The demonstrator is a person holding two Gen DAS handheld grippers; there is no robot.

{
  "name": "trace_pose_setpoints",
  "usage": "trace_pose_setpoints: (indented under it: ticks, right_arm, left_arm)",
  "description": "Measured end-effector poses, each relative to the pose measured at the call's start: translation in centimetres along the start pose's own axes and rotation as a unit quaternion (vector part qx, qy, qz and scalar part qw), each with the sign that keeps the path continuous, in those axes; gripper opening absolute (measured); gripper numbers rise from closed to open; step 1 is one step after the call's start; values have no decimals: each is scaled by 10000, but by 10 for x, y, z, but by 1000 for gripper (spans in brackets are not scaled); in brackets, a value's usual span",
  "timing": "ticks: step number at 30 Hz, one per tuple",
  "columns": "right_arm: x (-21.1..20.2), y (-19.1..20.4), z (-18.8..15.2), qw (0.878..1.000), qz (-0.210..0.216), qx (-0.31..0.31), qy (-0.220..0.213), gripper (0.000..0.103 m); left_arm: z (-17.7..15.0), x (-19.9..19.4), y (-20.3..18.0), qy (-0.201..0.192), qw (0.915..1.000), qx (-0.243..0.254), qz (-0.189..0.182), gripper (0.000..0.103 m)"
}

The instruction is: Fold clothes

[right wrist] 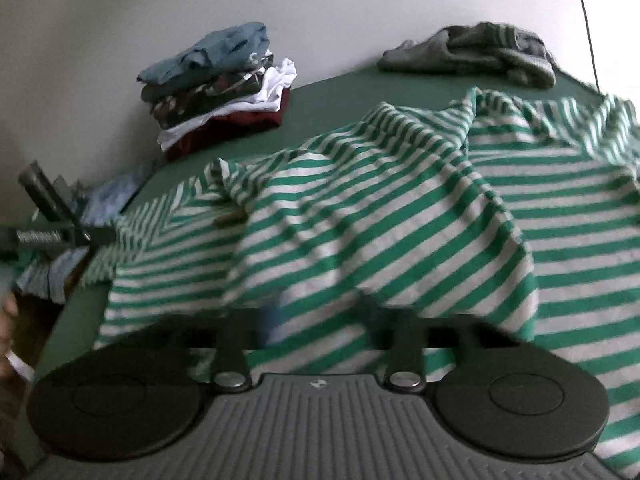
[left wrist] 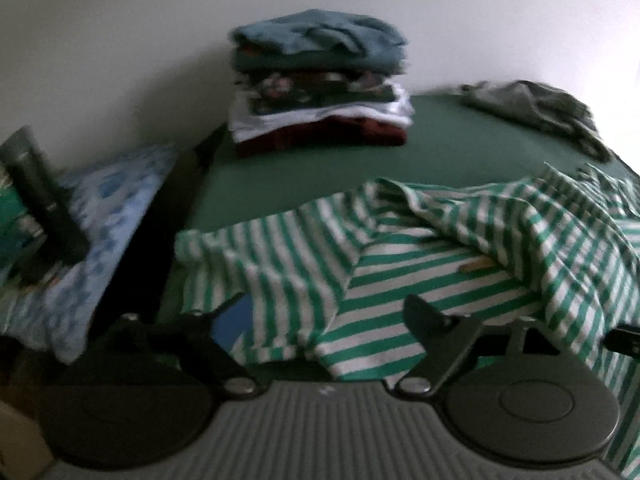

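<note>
A green-and-white striped shirt (left wrist: 400,248) (right wrist: 400,208) lies crumpled on the green bed sheet (left wrist: 320,176) (right wrist: 328,96). My left gripper (left wrist: 324,308) is open at the shirt's near edge. Striped cloth lies between its fingers, and a blue pad shows on the left finger (left wrist: 232,320). In the right wrist view a raised fold of the shirt drapes over my right gripper (right wrist: 320,320) and hides its fingertips. Only a bit of blue pad (right wrist: 272,320) shows there.
A stack of folded clothes (left wrist: 320,92) (right wrist: 224,84) stands at the back by the white wall. A loose grey-green garment (left wrist: 540,112) (right wrist: 472,52) lies at the back right. A blue patterned pillow (left wrist: 112,216) and a dark stand-like object (left wrist: 40,192) (right wrist: 48,208) are at the left.
</note>
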State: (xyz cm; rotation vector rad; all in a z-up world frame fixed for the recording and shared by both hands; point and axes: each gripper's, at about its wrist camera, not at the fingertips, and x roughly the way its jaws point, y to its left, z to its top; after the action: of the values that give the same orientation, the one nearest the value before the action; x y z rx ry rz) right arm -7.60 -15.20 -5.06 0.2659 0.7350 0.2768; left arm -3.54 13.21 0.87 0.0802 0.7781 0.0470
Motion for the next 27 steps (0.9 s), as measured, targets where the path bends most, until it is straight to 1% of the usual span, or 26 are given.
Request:
trace_pose_setpoints:
  ticks: [1, 3, 4, 5, 7, 10, 12, 13, 14, 16, 21, 22, 23, 25, 27]
  right_arm:
    - [-2, -3, -1, 9999, 67, -109, 30, 19]
    - [-4, -10, -2, 9993, 218, -300, 87, 19]
    - [-5, -14, -1, 9987, 303, -383, 115, 20]
    - [-3, -17, -1, 9979, 423, -445, 223, 21]
    - [0, -21, 4, 9959, 690, -509, 292, 25]
    - [15, -15, 21, 9914, 1070, -623, 423, 30]
    - [27, -2, 38, 9873, 1357, -617, 541, 36]
    - [35, 9, 48, 9846, 1510, -634, 608, 41]
    - [44, 23, 57, 9816, 1650, -712, 650, 42]
    - [59, 59, 73, 9764, 1802, -1023, 605, 44]
    - [110, 155, 91, 9664, 1925, -1592, 608, 55]
    - [121, 174, 94, 9644, 1939, -1689, 614, 57]
    - [132, 192, 93, 9638, 1886, -1783, 617, 57]
    - [149, 224, 88, 9600, 1927, -1902, 716, 57]
    - [161, 251, 74, 9518, 2056, -2084, 917, 57]
  left_arm:
    - [-4, -4, 5, 78, 9998, -177, 99, 93]
    - [-17, -14, 15, 237, 9977, -572, 272, 93]
    - [-25, -19, 21, 310, 9958, -786, 343, 90]
    - [-33, -24, 27, 383, 9934, -999, 414, 82]
    - [-53, -38, 38, 485, 9879, -1411, 419, 76]
    - [-76, -56, 36, 520, 9879, -1437, 264, 76]
    - [-91, -68, 34, 540, 9881, -1434, 156, 80]
    - [-99, -74, 34, 550, 9881, -1433, 102, 83]
    - [-106, -80, 33, 559, 9881, -1431, 48, 85]
    - [-116, -87, 31, 575, 9890, -1352, -175, 85]
    - [-133, -91, 27, 624, 9907, -1038, -613, 86]
    - [-136, -91, 28, 630, 9904, -1000, -710, 88]
    - [-138, -91, 28, 635, 9900, -963, -808, 91]
    - [-142, -89, 32, 656, 9886, -921, -994, 92]
    - [-142, -88, 36, 587, 9902, -728, -1034, 92]
